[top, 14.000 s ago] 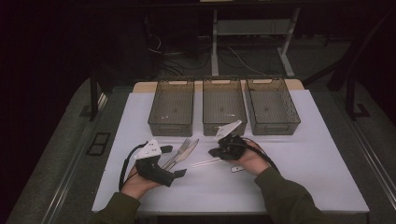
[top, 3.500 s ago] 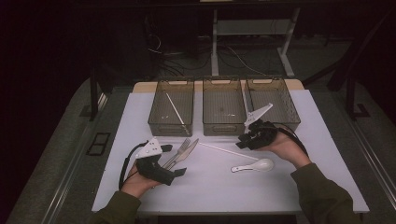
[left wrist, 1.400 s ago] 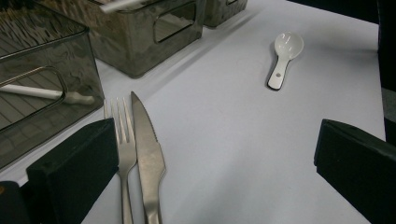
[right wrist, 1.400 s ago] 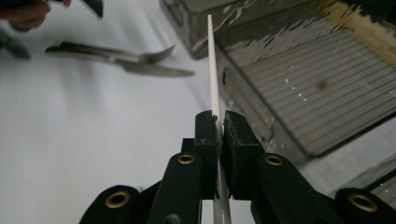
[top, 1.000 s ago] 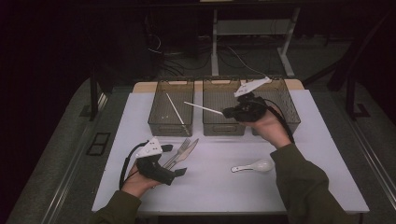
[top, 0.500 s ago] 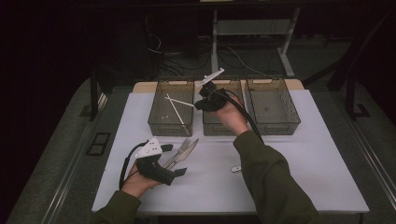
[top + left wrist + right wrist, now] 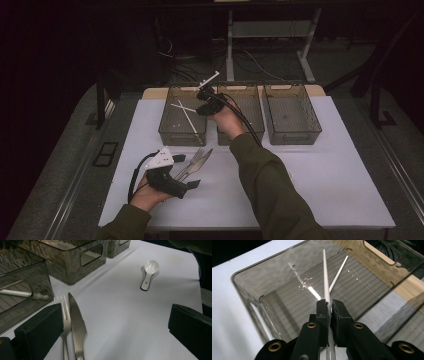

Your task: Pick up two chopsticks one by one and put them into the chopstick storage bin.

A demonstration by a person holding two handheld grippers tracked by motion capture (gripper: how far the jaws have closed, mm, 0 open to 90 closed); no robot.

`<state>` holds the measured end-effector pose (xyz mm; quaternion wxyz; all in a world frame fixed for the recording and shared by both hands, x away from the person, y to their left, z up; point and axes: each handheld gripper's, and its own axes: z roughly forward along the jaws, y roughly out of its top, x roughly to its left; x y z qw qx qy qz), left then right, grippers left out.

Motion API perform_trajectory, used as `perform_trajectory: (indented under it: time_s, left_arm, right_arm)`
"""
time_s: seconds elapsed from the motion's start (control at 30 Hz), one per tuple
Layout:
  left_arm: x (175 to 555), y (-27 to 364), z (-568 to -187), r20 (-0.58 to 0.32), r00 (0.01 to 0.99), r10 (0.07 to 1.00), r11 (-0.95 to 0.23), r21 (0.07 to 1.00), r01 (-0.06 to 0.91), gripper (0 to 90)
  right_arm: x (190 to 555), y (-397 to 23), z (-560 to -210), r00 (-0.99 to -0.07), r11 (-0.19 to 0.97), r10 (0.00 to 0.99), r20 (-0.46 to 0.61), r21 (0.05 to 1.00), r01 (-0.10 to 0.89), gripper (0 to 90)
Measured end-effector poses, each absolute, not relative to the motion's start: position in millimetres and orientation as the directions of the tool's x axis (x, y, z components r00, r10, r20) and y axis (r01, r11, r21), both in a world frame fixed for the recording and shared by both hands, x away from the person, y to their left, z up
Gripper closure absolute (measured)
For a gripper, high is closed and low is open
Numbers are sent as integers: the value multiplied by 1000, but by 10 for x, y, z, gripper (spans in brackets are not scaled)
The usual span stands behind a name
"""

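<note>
R tongs (image 7: 328, 305) pinching white chopstick (image 7: 325, 272), now swung from mid bin over left bin (image 7: 182, 116), above its twin (image 7: 339, 273). Drop's next, I reckon. L tongs (image 7: 115, 327) spread, idle by fork (image 7: 63, 315).

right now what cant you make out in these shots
- Spoon: clear in the left gripper view; in the high view the person's right sleeve covers it.
- Held chopstick: its near end is hidden between the right gripper jaws.
- Chopstick already in the left bin: in the left gripper view only a blurred stretch shows through the wall.
- Fork and knife: handles cut off by the bottom edge of the left gripper view.
</note>
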<state>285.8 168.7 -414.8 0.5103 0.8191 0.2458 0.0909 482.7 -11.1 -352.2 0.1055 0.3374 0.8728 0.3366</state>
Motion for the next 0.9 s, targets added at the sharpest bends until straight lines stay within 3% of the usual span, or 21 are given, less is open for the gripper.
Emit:
perform_trajectory:
  time_s: [0.53,0.9]
  left_arm:
    - [2858,1679,-4143,-117,862,492,-344,884,317,0]
    - [2871,1694,-4146,-112,865,488,-350,883,312,0]
  right_arm:
    - [4976,202,-3794,-730,546,680,69,616,567,817]
    - [4889,-12,-3602,-771,499,618,157,680,538,565]
